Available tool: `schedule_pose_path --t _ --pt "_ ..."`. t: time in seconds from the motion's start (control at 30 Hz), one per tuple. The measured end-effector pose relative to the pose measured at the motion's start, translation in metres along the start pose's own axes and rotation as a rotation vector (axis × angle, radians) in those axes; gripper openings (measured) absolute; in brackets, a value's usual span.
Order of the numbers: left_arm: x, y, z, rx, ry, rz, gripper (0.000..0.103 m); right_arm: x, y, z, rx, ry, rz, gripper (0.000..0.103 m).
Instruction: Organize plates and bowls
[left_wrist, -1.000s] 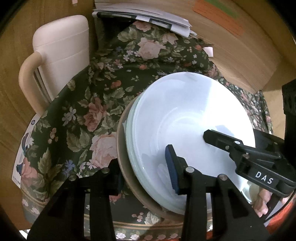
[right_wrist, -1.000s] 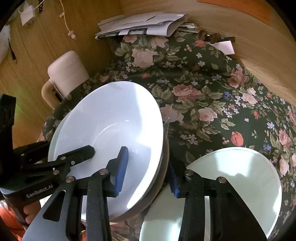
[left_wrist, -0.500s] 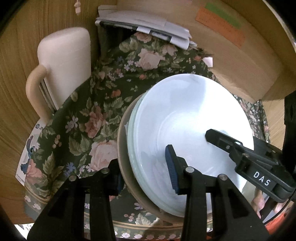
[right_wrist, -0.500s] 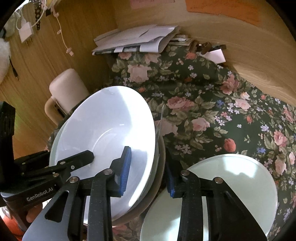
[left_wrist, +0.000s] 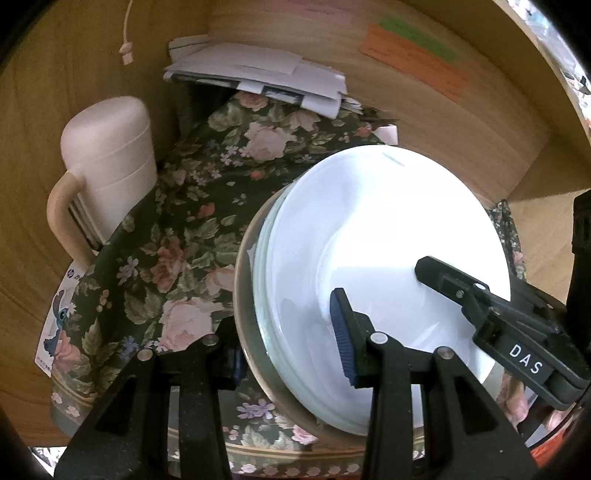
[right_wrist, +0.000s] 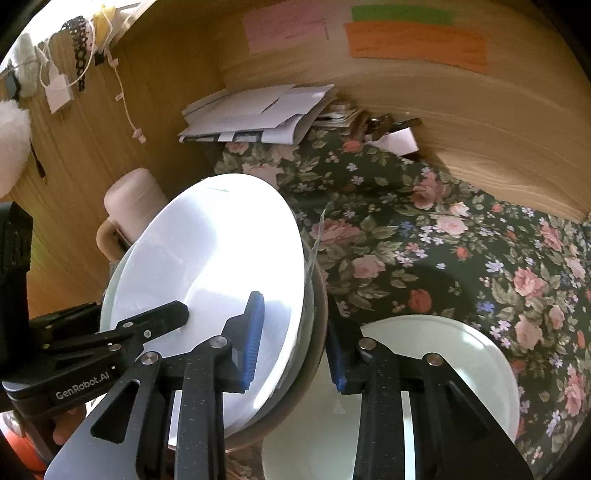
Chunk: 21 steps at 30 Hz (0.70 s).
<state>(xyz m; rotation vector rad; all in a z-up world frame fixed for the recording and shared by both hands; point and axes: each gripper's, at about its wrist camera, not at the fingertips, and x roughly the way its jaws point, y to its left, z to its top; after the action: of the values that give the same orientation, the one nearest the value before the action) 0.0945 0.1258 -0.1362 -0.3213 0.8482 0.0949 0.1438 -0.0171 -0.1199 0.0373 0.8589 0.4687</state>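
Observation:
A stack of dishes (left_wrist: 369, 229) has a white plate on top, pale green plates under it and a brown-rimmed bowl (left_wrist: 245, 295) at the bottom. It hangs tilted above the floral tablecloth (left_wrist: 177, 236). My left gripper (left_wrist: 288, 343) is shut on the stack's left rim, one pad inside the white plate and one under the bowl. My right gripper (right_wrist: 293, 347) clamps the opposite rim (right_wrist: 314, 295), and its jaws are still closing on it. Each gripper shows in the other's view. A second pale plate (right_wrist: 461, 354) lies on the cloth under the right gripper.
A pink jug with a handle (left_wrist: 107, 162) stands at the table's left edge. A pile of papers (left_wrist: 258, 74) lies at the back against the wooden wall. Coloured notes (right_wrist: 413, 40) are stuck on the wall. A cartoon card (left_wrist: 55, 325) hangs at the table's left side.
Both grippers have risen with the stack, so more of the wall and papers shows. The right gripper's jaws have narrowed on the rim.

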Motion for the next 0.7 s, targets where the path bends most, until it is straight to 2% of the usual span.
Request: schedule_pose_path --t 0.7 --pt "-0.002 -0.058 -0.011 0.104 0.018 -0.095 0.039 -0.050 -0.052 -0.025 0.093 -0.043 -0.079 0.028"
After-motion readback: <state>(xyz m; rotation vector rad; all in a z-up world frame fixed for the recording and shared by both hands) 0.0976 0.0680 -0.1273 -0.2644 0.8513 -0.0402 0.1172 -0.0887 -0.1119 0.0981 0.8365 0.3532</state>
